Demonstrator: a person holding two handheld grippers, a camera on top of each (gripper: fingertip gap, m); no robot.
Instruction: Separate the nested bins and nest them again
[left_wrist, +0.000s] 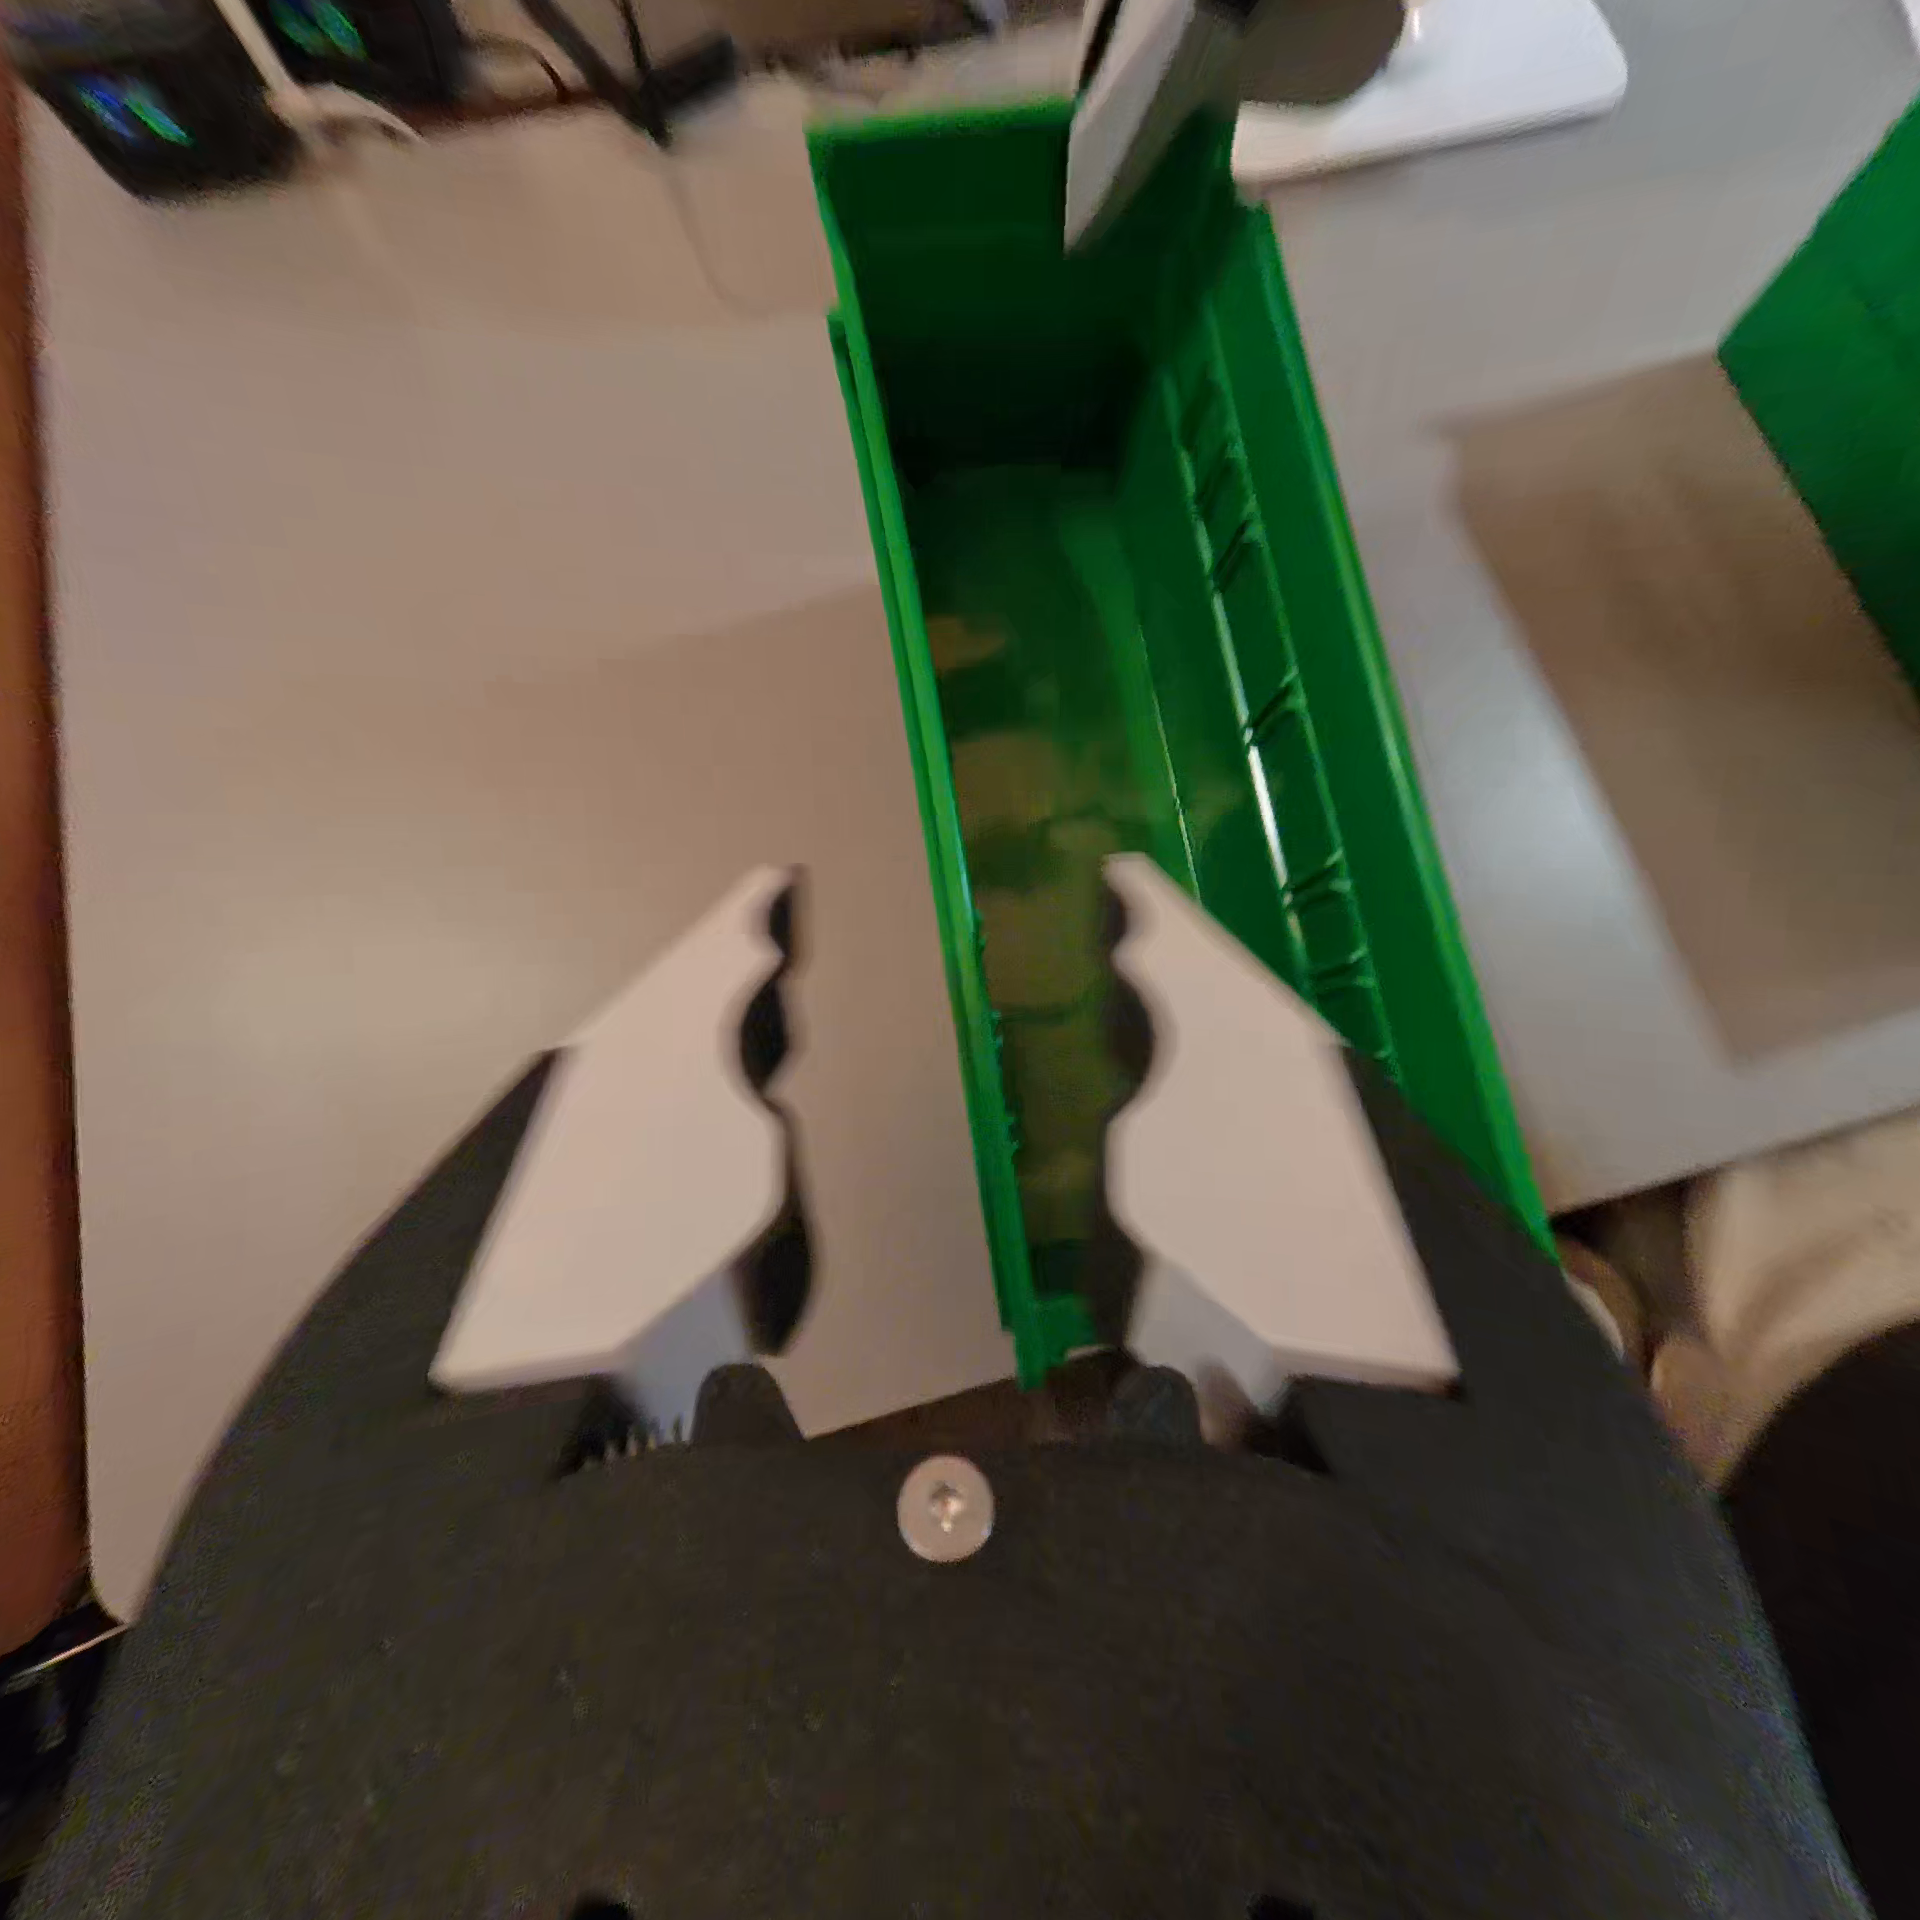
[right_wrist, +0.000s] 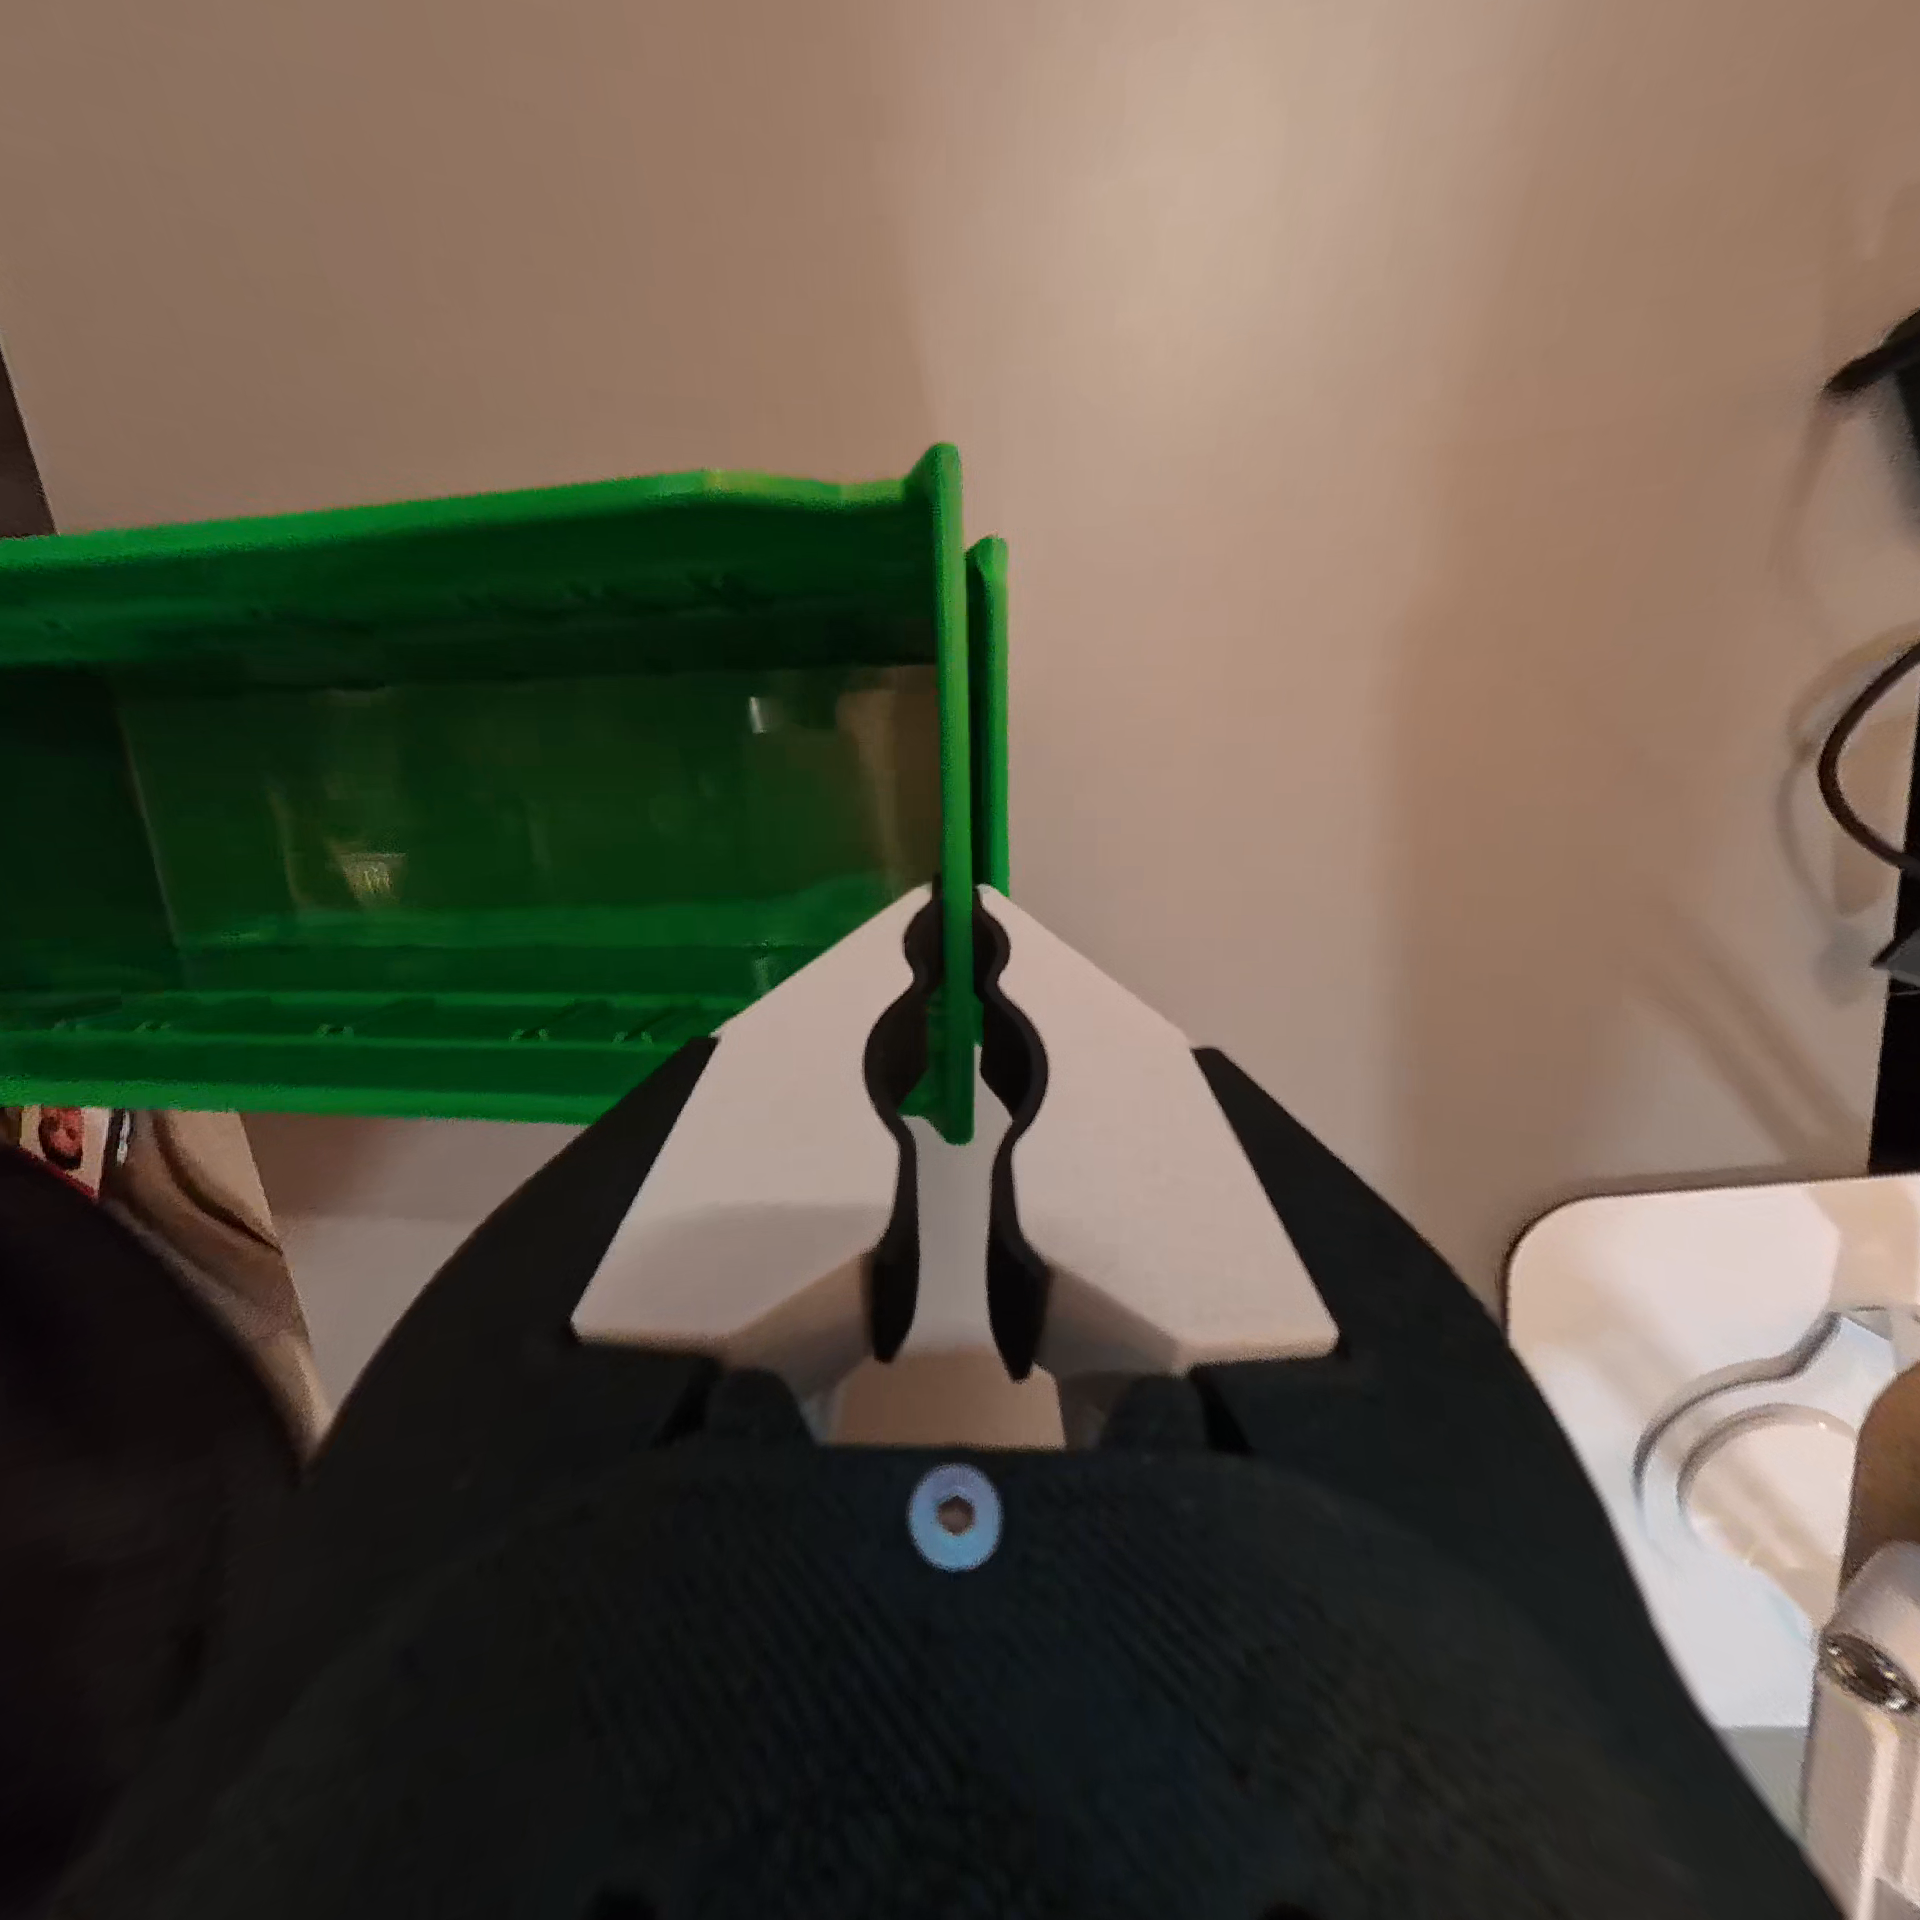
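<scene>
A long green bin (left_wrist: 1039, 436) lies on the white table (left_wrist: 416, 623), running away from me in the left wrist view. A second green wall (left_wrist: 1330, 623) lies close along its right side, so it looks nested in another bin. My left gripper (left_wrist: 951, 878) is open. Its fingers straddle the bin's near left wall without clamping it, the right finger inside the bin. My right gripper (right_wrist: 956, 894) is shut on the bin's far end wall (right_wrist: 948, 727). A second end wall (right_wrist: 992, 707) stands just behind it. A right finger (left_wrist: 1132, 135) shows at the bin's far end.
Another green bin (left_wrist: 1849, 364) stands at the right edge. A white stand base (left_wrist: 1455, 104) sits behind the bins and also shows in the right wrist view (right_wrist: 1662, 1351). Dark devices (left_wrist: 135, 114) and cables (right_wrist: 1860, 748) line the table's back.
</scene>
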